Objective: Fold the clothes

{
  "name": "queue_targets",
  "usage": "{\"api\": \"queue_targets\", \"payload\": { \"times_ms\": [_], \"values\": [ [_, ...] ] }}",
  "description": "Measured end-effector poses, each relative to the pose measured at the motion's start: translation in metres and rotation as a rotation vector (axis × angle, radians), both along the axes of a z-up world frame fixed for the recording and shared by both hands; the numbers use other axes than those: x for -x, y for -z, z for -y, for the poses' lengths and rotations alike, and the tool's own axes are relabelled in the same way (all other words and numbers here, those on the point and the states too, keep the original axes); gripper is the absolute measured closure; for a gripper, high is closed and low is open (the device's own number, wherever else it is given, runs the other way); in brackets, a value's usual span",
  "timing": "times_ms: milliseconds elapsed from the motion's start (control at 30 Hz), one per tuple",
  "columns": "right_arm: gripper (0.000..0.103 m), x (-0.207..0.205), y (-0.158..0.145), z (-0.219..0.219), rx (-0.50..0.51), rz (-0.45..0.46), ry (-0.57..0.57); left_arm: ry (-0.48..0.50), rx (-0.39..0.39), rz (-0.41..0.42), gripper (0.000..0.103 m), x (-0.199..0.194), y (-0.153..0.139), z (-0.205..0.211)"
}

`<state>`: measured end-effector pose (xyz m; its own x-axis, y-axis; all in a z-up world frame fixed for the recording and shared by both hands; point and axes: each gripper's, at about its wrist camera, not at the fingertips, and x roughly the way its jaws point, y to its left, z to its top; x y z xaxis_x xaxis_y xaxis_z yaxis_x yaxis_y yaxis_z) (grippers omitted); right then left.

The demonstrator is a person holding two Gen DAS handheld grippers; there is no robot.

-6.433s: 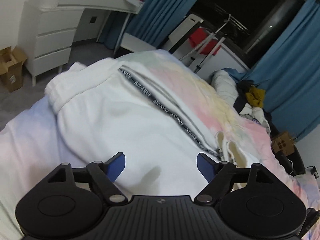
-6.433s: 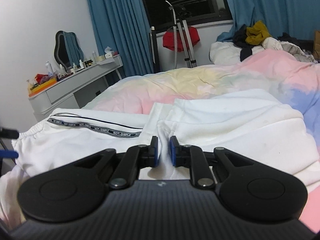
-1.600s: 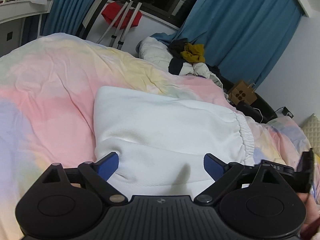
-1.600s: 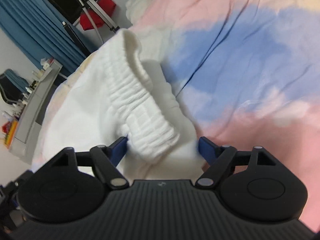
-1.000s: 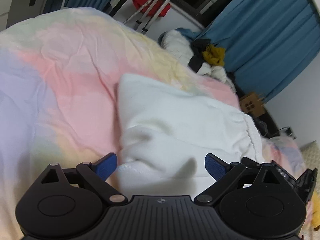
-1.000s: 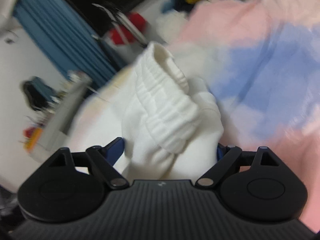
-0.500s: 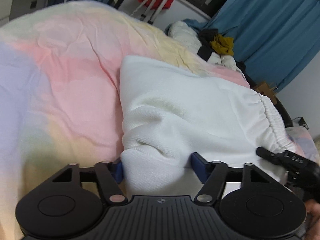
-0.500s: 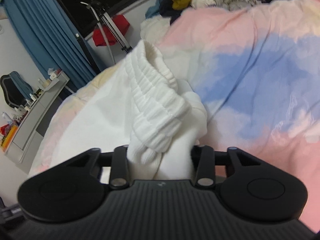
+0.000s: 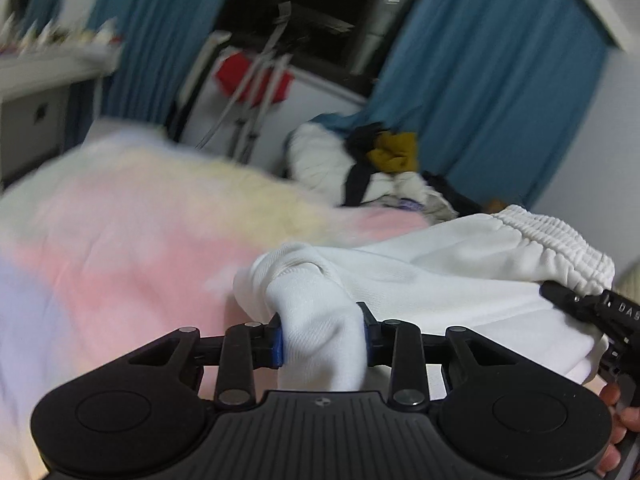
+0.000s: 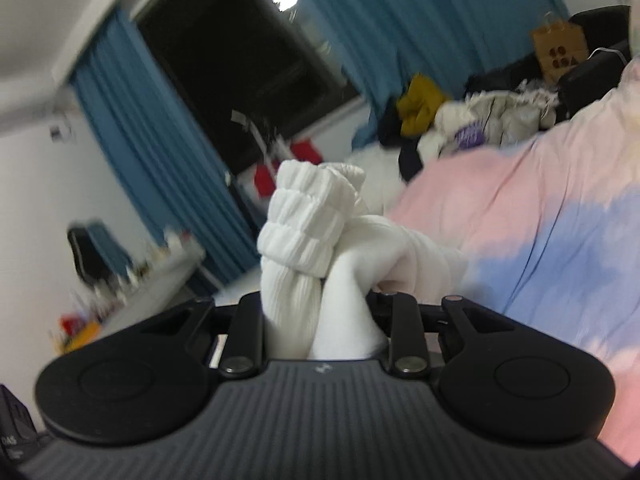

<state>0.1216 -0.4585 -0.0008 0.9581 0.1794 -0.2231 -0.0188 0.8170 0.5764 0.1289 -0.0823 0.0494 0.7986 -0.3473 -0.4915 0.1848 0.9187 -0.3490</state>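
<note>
White sweatpants (image 9: 460,276), the garment being folded, are already bundled into a compact stack and held up off the pastel duvet of the bed (image 9: 132,240), stretched between the two tools. Judging from the doubled layers, the main folds look done; what seems left is one last fold or simply carrying the bundle to a resting place and setting it down flat, and the pictures do not show which. The elastic waistband (image 9: 560,240) runs along the far right edge of the stack in the left view and stands up as a ribbed roll (image 10: 308,220) in the right view. The left hand-held gripper (image 9: 322,344) is clamped on a thick folded corner of the cloth, fabric filling the space between its blue pads. The right hand-held gripper (image 10: 320,320) is likewise closed on the waistband end, its pads hidden by bunched cloth. A heap of other clothes (image 9: 384,164) lies at the far end of the bed, apparently not yet folded.
</note>
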Motion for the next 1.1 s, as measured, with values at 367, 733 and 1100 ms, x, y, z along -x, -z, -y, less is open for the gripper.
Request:
{"api": "queue_targets", "payload": {
  "times_ms": [367,733,1100],
  "values": [
    [0.074,0.006,0.007,0.15,-0.114,0.184,0.268,0.249,-0.063,0.17,0.068,-0.091,-0.029,0.211],
    [0.074,-0.007,0.146,0.258,-0.307,0.127,0.589,0.488,-0.216,0.195,0.067,-0.166,0.067,0.405],
    [0.069,0.003,0.204,0.259,-0.338,-0.096,0.614,0.518,-0.318,0.043,0.05,-0.186,0.146,0.395]
  ]
}}
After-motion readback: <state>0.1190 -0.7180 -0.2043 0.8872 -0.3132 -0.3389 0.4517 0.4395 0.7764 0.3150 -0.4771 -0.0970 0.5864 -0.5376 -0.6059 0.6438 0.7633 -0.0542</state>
